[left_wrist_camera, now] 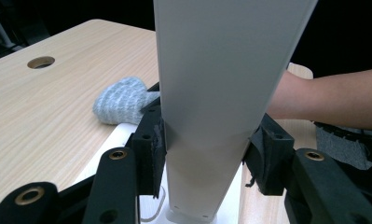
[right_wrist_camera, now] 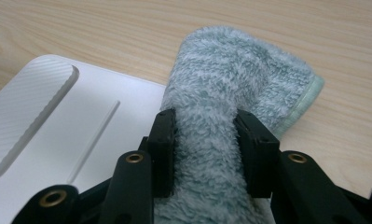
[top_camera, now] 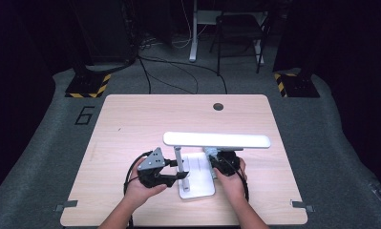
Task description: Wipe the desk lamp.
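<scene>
Near the lower middle of the high view, a white desk lamp [top_camera: 197, 162] stands on a pale wooden table [top_camera: 131, 124], its flat rectangular base [top_camera: 197, 183] toward the bottom of the frame and its long white head [top_camera: 216, 140] stretched horizontally above it. To the left of the lamp's thin upright post [top_camera: 178, 160], the left gripper [top_camera: 181, 175] is held in the person's left hand [top_camera: 142, 186] and reaches in toward the post. In the left gripper view the two black jaws sit against either side of the lamp's white post [left_wrist_camera: 207, 154], closed onto it, with the table's round cable hole [left_wrist_camera: 40, 62] at the upper left of that frame. To the right of the base, the right gripper [top_camera: 213, 160] is held in the person's right hand [top_camera: 233, 181]. In the right gripper view its jaws are narrowed around a fold of fluffy grey-green cloth [right_wrist_camera: 221, 121], pinching it between the pads; the cloth lies partly over the base's edge [right_wrist_camera: 81, 135] and partly on bare wood. The same cloth [left_wrist_camera: 120, 100] appears at centre left of the left gripper view, just beyond the post, and as a small pale patch [top_camera: 210, 151] beneath the lamp head in the high view. A dark floor with cables fills the upper part of the high view.
</scene>
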